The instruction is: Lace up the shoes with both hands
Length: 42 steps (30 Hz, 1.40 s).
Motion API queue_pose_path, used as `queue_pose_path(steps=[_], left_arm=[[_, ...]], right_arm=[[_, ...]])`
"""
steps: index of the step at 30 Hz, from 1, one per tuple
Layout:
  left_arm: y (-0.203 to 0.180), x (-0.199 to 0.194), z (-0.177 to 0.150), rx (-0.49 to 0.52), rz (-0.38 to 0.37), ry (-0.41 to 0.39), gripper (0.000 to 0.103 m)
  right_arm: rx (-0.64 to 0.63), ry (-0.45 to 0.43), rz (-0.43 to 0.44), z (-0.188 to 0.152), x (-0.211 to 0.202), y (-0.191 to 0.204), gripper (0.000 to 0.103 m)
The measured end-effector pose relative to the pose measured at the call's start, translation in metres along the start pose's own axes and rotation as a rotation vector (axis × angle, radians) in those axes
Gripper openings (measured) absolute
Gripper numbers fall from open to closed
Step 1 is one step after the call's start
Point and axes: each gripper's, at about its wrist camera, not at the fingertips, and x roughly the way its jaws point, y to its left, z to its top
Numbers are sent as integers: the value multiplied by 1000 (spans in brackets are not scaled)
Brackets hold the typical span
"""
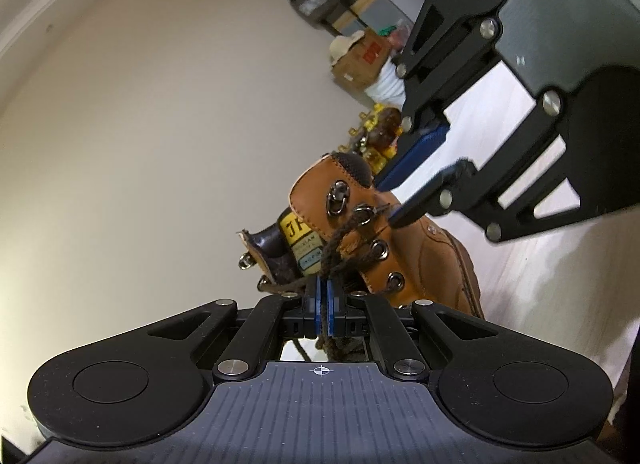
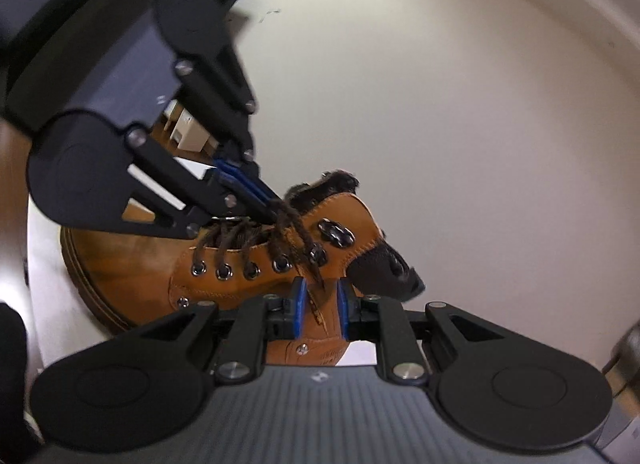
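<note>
A tan leather boot (image 1: 424, 260) with metal eyelets and a dark collar stands on a white surface. Its brown lace (image 1: 340, 240) runs from a ring eyelet down into my left gripper (image 1: 324, 294), whose blue pads are shut on it. In the right wrist view the boot (image 2: 256, 264) shows its laced eyelets, and the left gripper (image 2: 270, 210) pinches the lace above the tongue. My right gripper (image 2: 321, 304) sits at the boot's upper side with a gap between its pads. A lace end (image 2: 318, 284) hangs in that gap, not pressed. The right gripper (image 1: 388, 203) reaches in from the upper right.
A plain pale wall (image 1: 160, 124) fills the background. A cardboard box (image 1: 360, 60) and yellow items (image 1: 376, 132) lie on the floor beyond the boot. The white surface (image 1: 540, 284) extends to the right of the boot. A white cabinet (image 2: 188, 132) shows behind the left gripper.
</note>
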Motion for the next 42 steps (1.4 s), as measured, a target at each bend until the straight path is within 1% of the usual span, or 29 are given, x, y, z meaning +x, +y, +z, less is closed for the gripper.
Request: queue_pose_path(steps=[6,9,12,14,17,21,23,25,26,27,28,29,30,32,33,34,35,37,38,39,42], left_arm=[[3,2,1,-27,-17,-11,3],[4,3,0,-40,-29,-14,3],[5,3,1,-48,-32,-17,4],[6,3,2,-58,-37,-22,4],[6,1,2,-68,-45,-24,8],[8,-10,-2,-90,-85,-28,8],[11,-19,-10,-118,-91,-37,8],[16,-28,-22,-158,-89,-44,8],[20,-33,-33,-189,-81,-37,8],[23,-33,-33,-198,-79,-33,8],[28,-33,-44,-229,-75,-13,8],[31,-32,-52,-246,-76,-1,8],[36,-27,-67,-283,-80,41,8],[40,-19,-76,-320,-78,100,8],[41,-17,-83,-334,-83,129,8],[40,-19,-86,-338,-84,135,8],[43,-15,-93,-366,-100,148,8],[51,-4,-109,-430,-136,178,8],[55,1,-116,-477,-162,187,8],[56,2,-118,-493,-172,188,8],[63,9,-129,-587,-238,183,7]], right_arm=[[-90,-10,-57,2,5,12,15],[-102,-11,-68,3,7,13,15],[-73,-12,-61,4,7,11,3],[-42,-11,-50,5,6,9,2],[-3,39,-34,-1,3,4,2],[40,136,-22,-20,0,-3,2],[73,212,-13,-37,-3,-6,2],[86,270,-5,-48,-6,-7,2],[93,294,5,-52,-7,-7,2],[104,307,16,-55,-9,-8,2],[115,310,25,-55,-10,-9,3],[126,309,35,-53,-10,-10,3],[136,309,44,-52,-11,-11,5],[181,271,57,-47,-9,-17,11],[208,240,59,-40,-10,-21,15],[249,192,61,-30,-12,-27,16],[277,155,59,-22,-13,-31,16],[295,114,52,-12,-7,-35,16],[298,100,47,-5,-5,-37,16],[301,87,45,-1,0,-39,16],[322,77,40,-7,16,-40,15]])
